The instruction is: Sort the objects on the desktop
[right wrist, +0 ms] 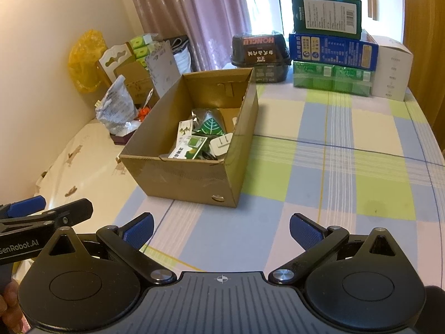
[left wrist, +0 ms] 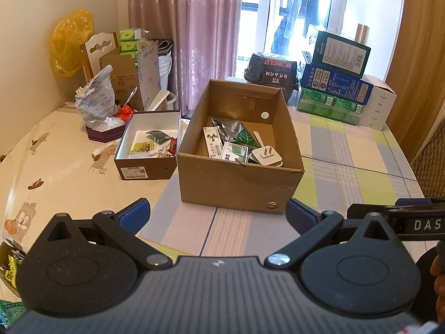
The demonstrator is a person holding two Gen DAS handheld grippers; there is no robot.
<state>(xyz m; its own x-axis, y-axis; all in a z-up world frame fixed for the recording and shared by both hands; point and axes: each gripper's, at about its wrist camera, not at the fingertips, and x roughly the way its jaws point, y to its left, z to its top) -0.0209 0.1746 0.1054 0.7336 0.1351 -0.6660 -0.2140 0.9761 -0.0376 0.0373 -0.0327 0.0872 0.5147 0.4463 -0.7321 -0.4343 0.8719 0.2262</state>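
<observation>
Cardboard: one brown open box (left wrist: pixel 239 167) holds several packets and one white plug (left wrist: pixel 265 154); one smaller shoebox (left wrist: pixel 147 150) beside it. Left gripper (left wrist: pixel 218 217) and right gripper (right wrist: pixel 221 231) gape wide, empty.

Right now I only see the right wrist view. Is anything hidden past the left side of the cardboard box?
Observer: Yes. A smaller box sits right beside the cardboard box, with its top open.
Operator: Is anything in it?
Observer: A few small packets, one dark green and one yellow.
Operator: Is the left tool holding something?
Observer: No. The left tool is open, with nothing between its fingers.
</observation>
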